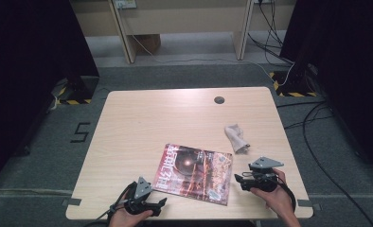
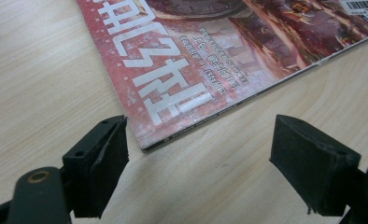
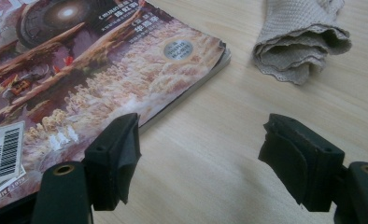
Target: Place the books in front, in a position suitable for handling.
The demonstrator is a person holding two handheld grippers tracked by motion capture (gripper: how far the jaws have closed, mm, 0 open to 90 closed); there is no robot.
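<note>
A red magazine (image 1: 194,172) lies flat near the table's front edge, cover up. My left gripper (image 1: 163,202) sits at its near left corner, jaws wide apart with nothing between them. In the left gripper view that magazine (image 2: 196,60) corner points at the gap of the left gripper (image 2: 198,144). My right gripper (image 1: 236,179) rests just right of the magazine, open and empty. The right gripper view shows the magazine (image 3: 79,79) edge beside the left jaw of the right gripper (image 3: 201,144) and a folded beige cloth (image 3: 301,44) ahead.
The crumpled beige cloth (image 1: 235,137) lies right of centre on the wooden table (image 1: 142,123). A round cable hole (image 1: 219,100) sits near the far edge. Cables trail on the floor at the right.
</note>
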